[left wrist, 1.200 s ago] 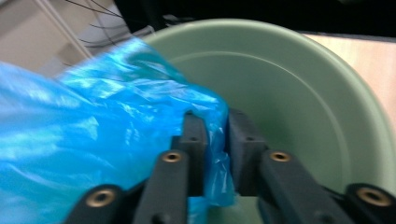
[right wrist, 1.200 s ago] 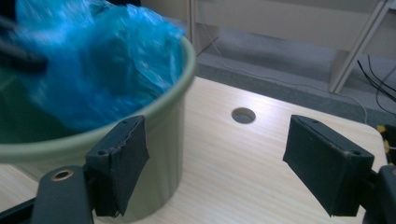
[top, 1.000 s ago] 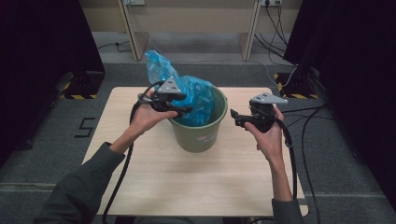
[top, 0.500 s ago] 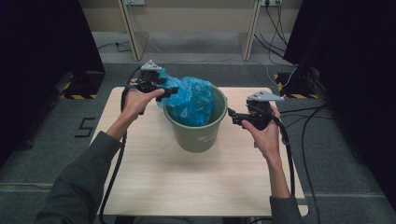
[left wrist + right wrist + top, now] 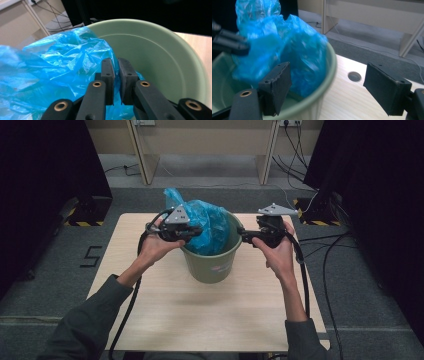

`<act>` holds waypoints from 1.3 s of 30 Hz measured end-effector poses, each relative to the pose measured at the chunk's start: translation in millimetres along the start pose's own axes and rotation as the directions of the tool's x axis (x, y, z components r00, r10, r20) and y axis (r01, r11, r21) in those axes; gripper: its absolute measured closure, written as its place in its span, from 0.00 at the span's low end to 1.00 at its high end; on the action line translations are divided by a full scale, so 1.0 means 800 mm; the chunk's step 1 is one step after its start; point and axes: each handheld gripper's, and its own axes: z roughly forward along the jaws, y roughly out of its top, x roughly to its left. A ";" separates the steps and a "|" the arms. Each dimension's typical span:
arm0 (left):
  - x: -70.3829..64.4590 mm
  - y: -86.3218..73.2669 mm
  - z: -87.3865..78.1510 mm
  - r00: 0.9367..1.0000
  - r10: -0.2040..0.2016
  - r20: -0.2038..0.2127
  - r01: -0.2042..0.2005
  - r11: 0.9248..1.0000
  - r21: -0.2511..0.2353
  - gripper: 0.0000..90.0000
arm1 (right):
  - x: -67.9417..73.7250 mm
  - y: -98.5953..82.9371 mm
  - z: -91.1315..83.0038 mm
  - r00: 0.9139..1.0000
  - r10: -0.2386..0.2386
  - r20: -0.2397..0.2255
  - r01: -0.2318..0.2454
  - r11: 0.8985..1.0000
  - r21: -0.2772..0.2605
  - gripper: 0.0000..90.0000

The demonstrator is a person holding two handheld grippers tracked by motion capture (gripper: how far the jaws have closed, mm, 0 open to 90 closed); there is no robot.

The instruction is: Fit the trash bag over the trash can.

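Over the bucket [image 5: 212,265], left gripper [image 5: 192,231] clamping the bag [image 5: 205,227] has moved right; right gripper [image 5: 245,236] stays agape.

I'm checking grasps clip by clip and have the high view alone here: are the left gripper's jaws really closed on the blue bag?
Observer: Yes. In the left gripper view the left gripper has its jaws nearly together, pinching the blue bag over the bucket.
Operator: And the right one, open or shut?
Observer: The right gripper is open, jaws wide apart, straddling the bucket's rim: one jaw sits inside the bucket, the other outside above the table.
Operator: Does that inner jaw touch the bag?
Observer: It lies close in front of the plastic; I cannot tell whether they touch.
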 end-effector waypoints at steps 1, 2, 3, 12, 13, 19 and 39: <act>-0.003 -0.002 -0.005 1.000 0.006 -0.008 -0.006 1.000 -0.009 0.93 | 0.004 0.007 0.004 1.000 -0.007 -0.006 0.007 1.000 -0.002 0.24; -0.006 -0.006 -0.010 1.000 0.007 -0.003 -0.007 1.000 -0.022 0.93 | 0.008 0.012 0.007 1.000 -0.006 -0.013 0.006 1.000 -0.002 0.24; -0.008 -0.009 -0.013 1.000 0.006 0.004 -0.006 1.000 -0.028 0.94 | 0.012 0.020 0.012 1.000 -0.014 -0.021 0.014 1.000 0.000 0.24; -0.025 -0.035 -0.026 0.999 -0.001 0.048 0.003 0.999 -0.045 0.92 | 0.046 0.063 0.072 0.997 -0.050 -0.065 0.053 0.997 0.054 0.25; -0.025 -0.037 -0.027 0.999 -0.005 0.051 0.007 0.999 -0.046 0.91 | 0.049 0.065 0.079 0.996 -0.047 -0.070 0.051 0.997 0.059 0.25; -0.022 -0.041 -0.034 0.997 -0.023 0.069 0.028 0.998 -0.059 0.87 | 0.068 0.078 0.119 0.993 -0.043 -0.108 0.056 0.991 0.123 0.25; 0.021 -0.062 -0.100 0.978 -0.205 -0.045 0.196 0.968 -0.154 0.31 | 0.102 0.086 0.177 0.967 -0.183 -0.176 0.233 0.914 0.332 0.82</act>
